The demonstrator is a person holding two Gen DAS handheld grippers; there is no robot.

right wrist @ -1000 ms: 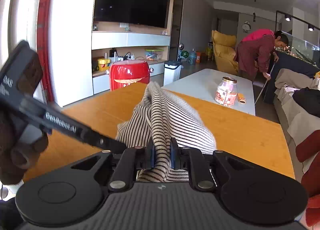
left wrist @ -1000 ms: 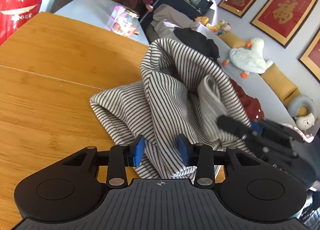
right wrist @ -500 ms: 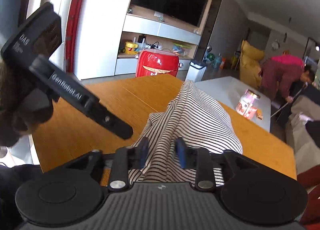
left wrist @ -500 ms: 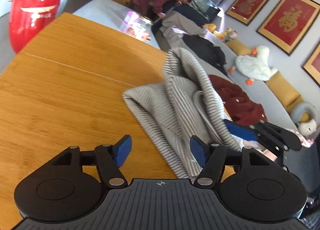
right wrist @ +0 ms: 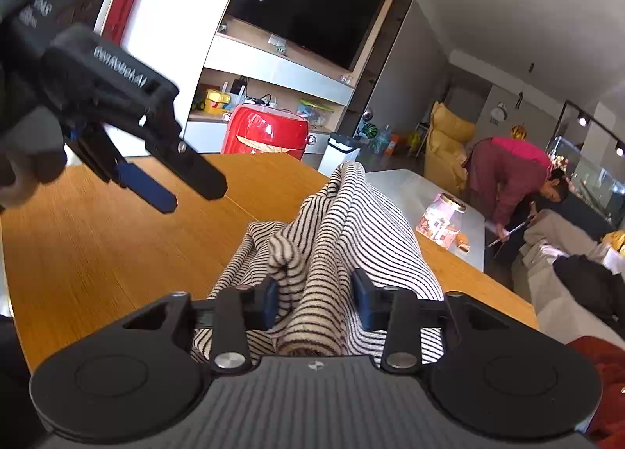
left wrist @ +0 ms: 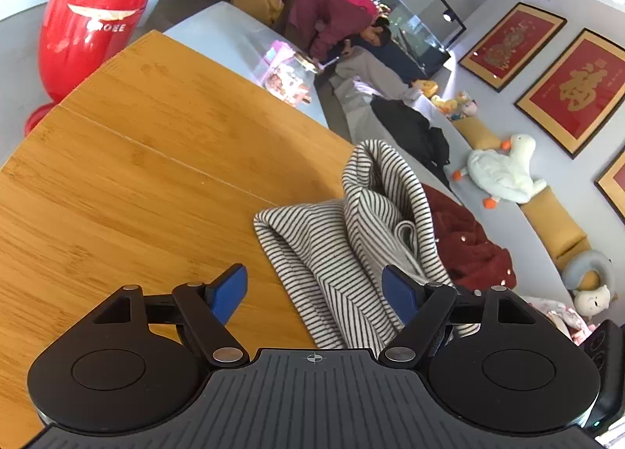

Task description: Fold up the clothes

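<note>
The striped sweater (left wrist: 351,245) lies bunched on the wooden table (left wrist: 136,175), at its edge nearest the sofa. The left gripper (left wrist: 314,292) hangs over the table with its jaws spread and opening, the sweater's hem between them but unpressed. The right gripper (right wrist: 314,298) is closing around a raised fold of the sweater, pads not yet pressing it. A red garment (left wrist: 468,245) lies beside the sweater, off the table.

Bright daylit room, sharp pics, fisheye-bent edges, glare on red barrel (left wrist: 93,19)
</note>
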